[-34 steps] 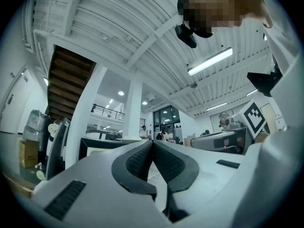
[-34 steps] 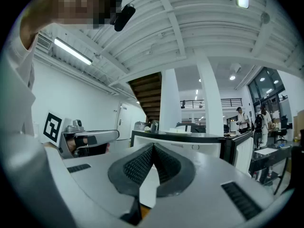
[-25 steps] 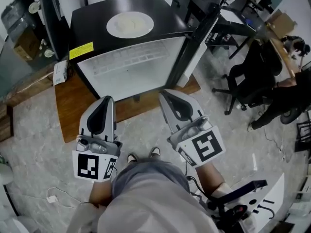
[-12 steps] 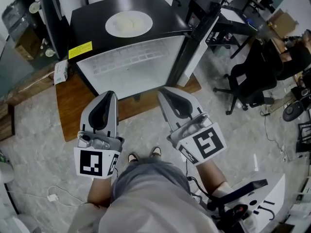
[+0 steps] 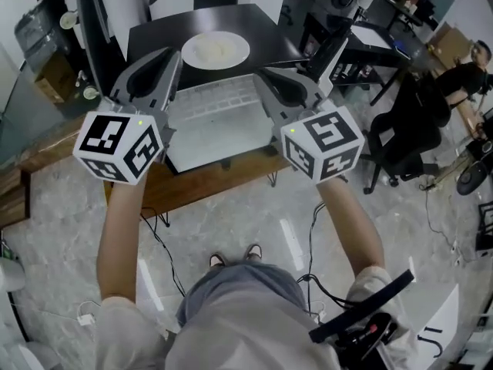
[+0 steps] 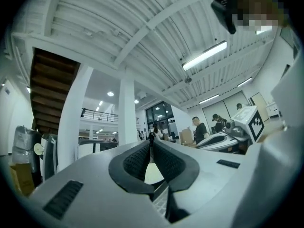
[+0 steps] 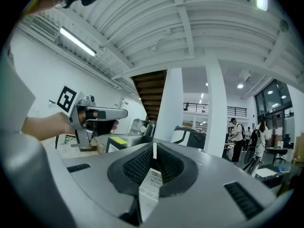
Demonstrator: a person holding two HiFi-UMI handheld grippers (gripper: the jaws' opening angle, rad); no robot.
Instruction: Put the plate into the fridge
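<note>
A white plate (image 5: 215, 50) lies on the black top of the small fridge (image 5: 154, 37), whose door (image 5: 327, 52) stands open to the right over a white inside (image 5: 216, 122). Both grippers are held up at arm's length in front of the fridge's open side, just short of the plate. My left gripper (image 5: 168, 55) is shut with nothing in it, jaws meeting at the tip (image 6: 151, 144). My right gripper (image 5: 267, 75) is also shut and empty (image 7: 154, 148). In the right gripper view the left gripper (image 7: 90, 115) shows beside the fridge's yellow label (image 7: 118, 140).
The fridge stands on a low wooden platform (image 5: 192, 179). A black office chair (image 5: 404, 129) and a desk (image 5: 370, 37) are to the right, with a person (image 5: 470, 72) beyond. Cables (image 5: 158, 241) trail over the marble floor. White pillars (image 6: 128, 118) rise behind.
Both grippers have been lifted from low near my body up and forward to the fridge's open front. Both stay shut. The plate has not moved.
</note>
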